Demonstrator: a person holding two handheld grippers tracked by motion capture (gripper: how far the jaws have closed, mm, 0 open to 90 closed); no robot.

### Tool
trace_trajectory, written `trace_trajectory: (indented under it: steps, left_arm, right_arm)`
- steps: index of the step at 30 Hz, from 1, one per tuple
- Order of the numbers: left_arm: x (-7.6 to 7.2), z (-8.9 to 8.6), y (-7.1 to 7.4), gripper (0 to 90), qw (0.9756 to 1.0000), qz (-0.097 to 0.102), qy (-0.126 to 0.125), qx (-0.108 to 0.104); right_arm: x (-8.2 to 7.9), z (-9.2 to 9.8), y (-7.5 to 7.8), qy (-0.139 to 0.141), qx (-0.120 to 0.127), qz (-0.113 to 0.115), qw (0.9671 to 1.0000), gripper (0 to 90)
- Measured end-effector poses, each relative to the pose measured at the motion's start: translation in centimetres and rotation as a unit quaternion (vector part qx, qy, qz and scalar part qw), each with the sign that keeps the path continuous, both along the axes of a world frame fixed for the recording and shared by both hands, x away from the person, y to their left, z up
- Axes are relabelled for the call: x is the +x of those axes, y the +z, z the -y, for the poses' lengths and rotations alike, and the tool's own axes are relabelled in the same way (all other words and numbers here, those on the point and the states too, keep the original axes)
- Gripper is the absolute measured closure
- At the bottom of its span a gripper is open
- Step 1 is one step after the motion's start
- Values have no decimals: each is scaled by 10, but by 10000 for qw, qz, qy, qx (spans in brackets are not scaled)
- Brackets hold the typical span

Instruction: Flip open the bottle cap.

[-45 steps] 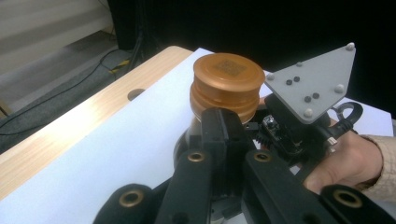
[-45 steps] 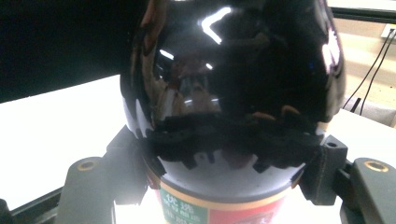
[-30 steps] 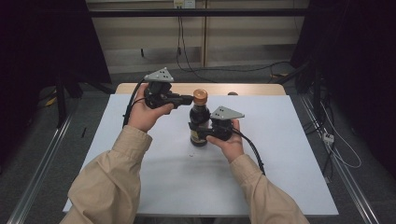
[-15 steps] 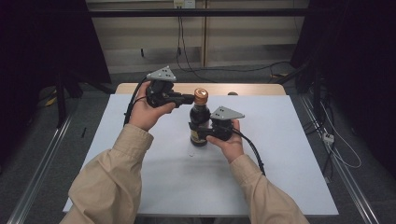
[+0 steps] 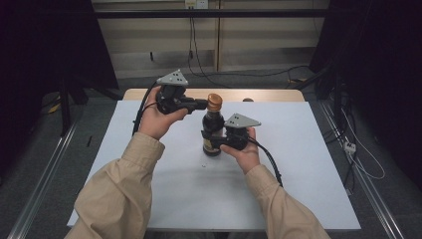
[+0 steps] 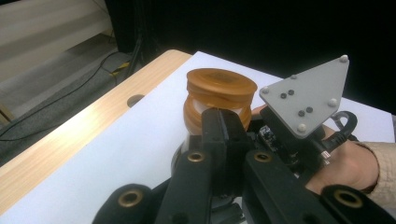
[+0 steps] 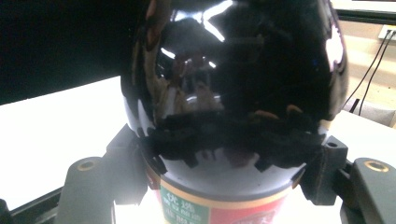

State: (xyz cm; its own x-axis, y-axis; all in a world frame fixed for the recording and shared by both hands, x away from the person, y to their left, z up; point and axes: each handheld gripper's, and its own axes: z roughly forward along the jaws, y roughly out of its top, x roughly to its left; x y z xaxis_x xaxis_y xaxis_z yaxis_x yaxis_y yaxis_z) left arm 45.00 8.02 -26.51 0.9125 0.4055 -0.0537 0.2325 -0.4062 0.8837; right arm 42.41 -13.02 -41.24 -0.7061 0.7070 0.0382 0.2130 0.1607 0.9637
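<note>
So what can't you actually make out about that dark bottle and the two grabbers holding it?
- Label on the bottle: right gripper view, cut off by the bottom edge, print too blurred to read.
- Where the left gripper meets the cap: left gripper view, its own jaws cover the contact.
- Bottle's base: high view, hidden behind the right gripper.
- Small speck on the table: high view, too small to identify.

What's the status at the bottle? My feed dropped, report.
Right gripper clamped on dark bottle, upright on white table. Left gripper shut, tips at the orange cap; grip on it unclear. Nothing in the way.
</note>
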Motion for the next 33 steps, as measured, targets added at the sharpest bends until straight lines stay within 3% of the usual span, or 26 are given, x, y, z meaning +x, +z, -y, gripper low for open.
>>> trace_trajectory:
  steps: [33]
  left_arm:
    - [2, 5, 5, 900, 10000, 50, 3, -65]
  right_arm:
    - [0, 1, -1, -32, 40, -9, 10000, 311]
